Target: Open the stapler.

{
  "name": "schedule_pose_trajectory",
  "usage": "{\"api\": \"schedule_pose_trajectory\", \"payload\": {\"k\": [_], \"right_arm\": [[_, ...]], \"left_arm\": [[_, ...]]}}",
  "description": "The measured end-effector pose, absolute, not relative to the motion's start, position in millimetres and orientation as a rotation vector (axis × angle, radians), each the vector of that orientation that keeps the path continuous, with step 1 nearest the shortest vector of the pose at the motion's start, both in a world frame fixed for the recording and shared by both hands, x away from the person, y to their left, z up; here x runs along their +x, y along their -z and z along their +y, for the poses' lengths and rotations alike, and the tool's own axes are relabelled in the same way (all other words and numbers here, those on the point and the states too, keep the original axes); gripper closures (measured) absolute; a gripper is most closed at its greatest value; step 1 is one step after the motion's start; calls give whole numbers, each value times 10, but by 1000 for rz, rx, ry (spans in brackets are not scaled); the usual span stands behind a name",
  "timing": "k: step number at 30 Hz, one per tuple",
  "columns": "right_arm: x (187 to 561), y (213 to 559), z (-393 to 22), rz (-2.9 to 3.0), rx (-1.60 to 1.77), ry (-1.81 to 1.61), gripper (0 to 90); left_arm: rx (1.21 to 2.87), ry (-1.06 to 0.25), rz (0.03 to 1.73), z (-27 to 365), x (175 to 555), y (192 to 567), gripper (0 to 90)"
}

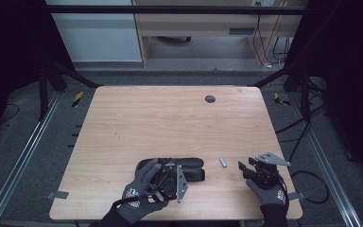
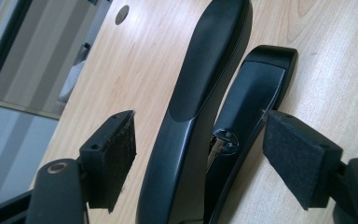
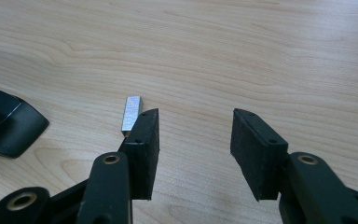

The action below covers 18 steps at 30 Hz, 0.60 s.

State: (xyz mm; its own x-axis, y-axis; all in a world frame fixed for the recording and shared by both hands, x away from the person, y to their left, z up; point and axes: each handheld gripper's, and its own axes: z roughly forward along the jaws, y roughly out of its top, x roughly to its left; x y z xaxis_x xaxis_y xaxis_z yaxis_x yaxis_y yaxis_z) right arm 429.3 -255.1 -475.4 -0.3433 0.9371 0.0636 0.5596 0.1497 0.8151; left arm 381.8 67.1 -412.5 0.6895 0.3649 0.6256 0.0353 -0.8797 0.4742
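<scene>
Black stapler (image 2: 200,116) between left hand-held gripper (image 2: 200,154) pads, seemingly unlabelled.

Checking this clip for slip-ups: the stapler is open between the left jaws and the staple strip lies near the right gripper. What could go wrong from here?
1. The left gripper stands open around the stapler, jaws apart from it; closing off-centre on the rounded top arm could let it twist or slip.
2. The staple strip lies flat beside one jaw of the right gripper, not between the two; closing now would likely miss or nudge it.
</scene>
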Motion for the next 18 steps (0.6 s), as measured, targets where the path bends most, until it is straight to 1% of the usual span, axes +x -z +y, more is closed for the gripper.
{"api": "schedule_pose_trajectory", "payload": {"k": [18], "right_arm": [[4298,4762,-2551,1977,1420,-1073,541]], "left_arm": [[2485,-1123,274,472,3826,4250,276]]}}
